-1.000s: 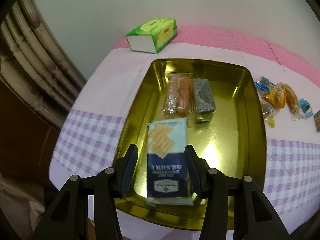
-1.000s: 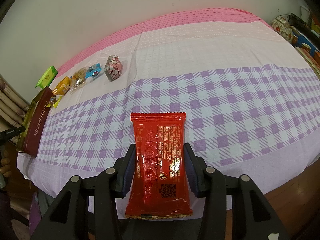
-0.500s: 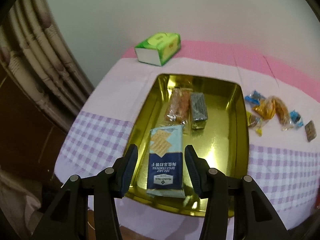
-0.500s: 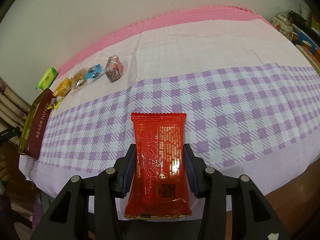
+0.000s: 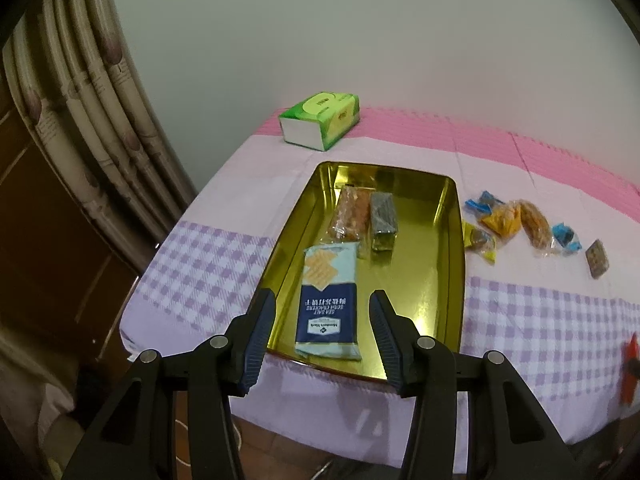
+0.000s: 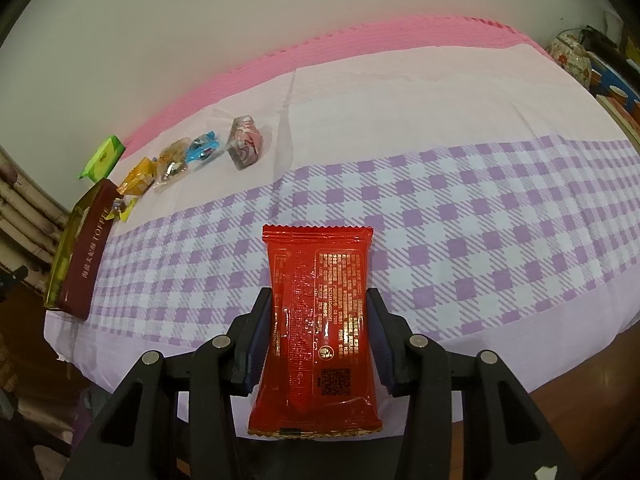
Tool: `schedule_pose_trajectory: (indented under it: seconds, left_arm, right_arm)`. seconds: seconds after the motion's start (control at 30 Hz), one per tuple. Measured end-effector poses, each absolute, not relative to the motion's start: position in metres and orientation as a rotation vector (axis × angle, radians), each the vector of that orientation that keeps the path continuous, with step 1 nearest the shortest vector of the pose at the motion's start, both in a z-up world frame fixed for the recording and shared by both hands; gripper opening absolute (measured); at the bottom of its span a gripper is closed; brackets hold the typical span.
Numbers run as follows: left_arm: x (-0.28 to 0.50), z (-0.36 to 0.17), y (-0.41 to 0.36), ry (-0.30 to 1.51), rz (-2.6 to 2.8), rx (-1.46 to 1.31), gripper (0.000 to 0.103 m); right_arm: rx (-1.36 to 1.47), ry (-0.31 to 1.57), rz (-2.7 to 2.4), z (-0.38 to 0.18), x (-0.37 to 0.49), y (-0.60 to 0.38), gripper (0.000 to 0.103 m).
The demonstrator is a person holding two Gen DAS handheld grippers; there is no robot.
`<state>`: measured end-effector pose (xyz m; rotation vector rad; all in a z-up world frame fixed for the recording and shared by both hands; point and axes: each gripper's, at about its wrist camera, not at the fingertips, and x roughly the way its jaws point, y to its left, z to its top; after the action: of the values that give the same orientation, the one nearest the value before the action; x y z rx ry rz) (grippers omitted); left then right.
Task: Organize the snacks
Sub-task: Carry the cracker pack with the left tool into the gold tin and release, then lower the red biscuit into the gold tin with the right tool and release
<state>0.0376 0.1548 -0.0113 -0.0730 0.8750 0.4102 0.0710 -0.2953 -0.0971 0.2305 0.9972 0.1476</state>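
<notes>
Snacks are split between a gold tin [image 5: 448,248] at the left end of the table [image 5: 224,248] and the cloth beside it. Inside the tin, a blue cracker packet [image 5: 329,300] is laid flat near the front rim, and behind it an orange snack bar [image 5: 350,213] and a dark wrapped bar [image 5: 383,219] are set side by side, touching or nearly so. The right half of the tin floor is bare.

Just right of the tin, on the pale band of the cloth, a loose cluster of small wrapped sweets [image 5: 516,220] is spread out, with a small grey packet [image 5: 597,258] at its right end. In the right wrist view a pink-and-white wrapped sweet [image 6: 245,147] is seen at the right end of that row. A green tissue box [image 5: 320,125] is placed at the back left corner, behind the tin. A patterned curtain [image 5: 92,112] hangs off the left end of the table.

The left gripper [image 5: 322,338] is held above the front edge of the table, its jaws parted and nothing between the pads; the cracker packet is seen through the gap, lying in the tin below.

The right gripper [image 6: 319,332] is clamped on a red snack packet [image 6: 318,320], which is gripped by its long sides and held over the checked band near the front edge. The stretch of cloth between this packet and the tin is crossed by no other object; the sweets lie further back.
</notes>
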Motion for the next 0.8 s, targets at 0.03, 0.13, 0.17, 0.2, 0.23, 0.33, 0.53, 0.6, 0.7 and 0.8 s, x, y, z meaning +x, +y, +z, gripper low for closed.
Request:
schedule_pose_trajectory:
  seconds: [0.03, 0.13, 0.17, 0.2, 0.23, 0.33, 0.53, 0.6, 0.7, 0.8]
  left_arm:
    - [0.038, -0.012, 0.154, 0.876, 0.409, -0.070, 0.050]
    - [0.037, -0.011, 0.153, 0.857, 0.421, -0.064, 0.050]
    - [0.036, -0.009, 0.153, 0.845, 0.430, -0.062, 0.050]
    - [0.036, -0.007, 0.155, 0.833, 0.437, -0.064, 0.050]
    - [0.035, -0.006, 0.157, 0.826, 0.445, -0.069, 0.050]
    - [0.034, -0.004, 0.166, 0.812, 0.476, -0.093, 0.050]
    - [0.033, -0.004, 0.178, 0.811, 0.505, -0.112, 0.050]
    - [0.032, -0.003, 0.179, 0.810, 0.514, -0.113, 0.050]
    - [0.031, -0.003, 0.184, 0.811, 0.518, -0.127, 0.051]
    - [0.030, -0.003, 0.192, 0.815, 0.537, -0.156, 0.052]
  right_arm:
    - [0.233, 0.996, 0.152, -0.096, 0.071, -0.294, 0.042]
    - [0.223, 0.987, 0.170, -0.087, 0.072, -0.288, 0.042]
    - [0.222, 0.987, 0.179, -0.084, 0.074, -0.285, 0.042]
    - [0.222, 0.985, 0.192, -0.081, 0.075, -0.281, 0.042]
    - [0.219, 0.980, 0.207, -0.077, 0.076, -0.275, 0.042]
    - [0.197, 0.964, 0.262, -0.062, 0.082, -0.251, 0.042]
    - [0.143, 0.925, 0.408, -0.028, 0.097, -0.178, 0.042]
    - [0.127, 0.915, 0.467, -0.017, 0.106, -0.147, 0.042]
    - [0.117, 0.908, 0.557, -0.001, 0.119, -0.102, 0.042]
    - [0.133, 0.916, 0.643, 0.010, 0.132, -0.059, 0.042]
